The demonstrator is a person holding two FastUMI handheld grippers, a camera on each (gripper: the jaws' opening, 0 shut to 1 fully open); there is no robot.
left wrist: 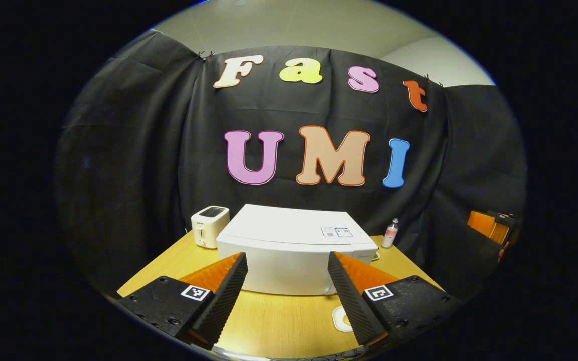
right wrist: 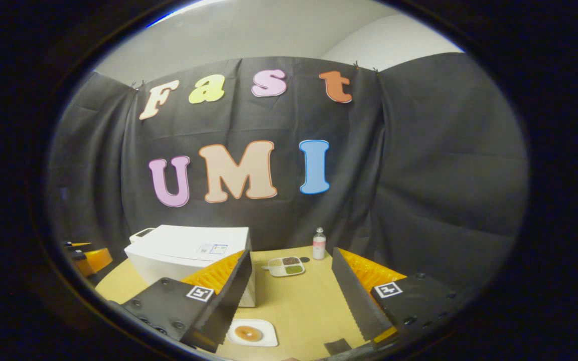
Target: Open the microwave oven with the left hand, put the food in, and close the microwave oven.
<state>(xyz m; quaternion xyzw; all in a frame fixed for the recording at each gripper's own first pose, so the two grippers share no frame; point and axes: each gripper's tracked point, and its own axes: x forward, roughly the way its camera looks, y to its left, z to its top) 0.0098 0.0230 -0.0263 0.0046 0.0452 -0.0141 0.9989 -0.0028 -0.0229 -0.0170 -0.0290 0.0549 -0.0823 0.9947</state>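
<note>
Left gripper view: white box-shaped microwave oven (left wrist: 289, 250) mid-table on yellow wooden table (left wrist: 279, 321), long axis left-right, door side facing near, shut; left gripper (left wrist: 287, 288) hovering before it, jaws spread, empty. Right gripper view: right gripper (right wrist: 294, 296) likewise agape above table; brown round food on white square plate (right wrist: 250, 333) near, right of oven.

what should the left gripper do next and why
Probably move the left gripper forward toward the front of the microwave oven to reach its door. The oven looks closed, and the gripper hangs open short of it, holding nothing. The food on its white plate lies on the wooden table near the open right gripper, so opening the door comes first.
</note>
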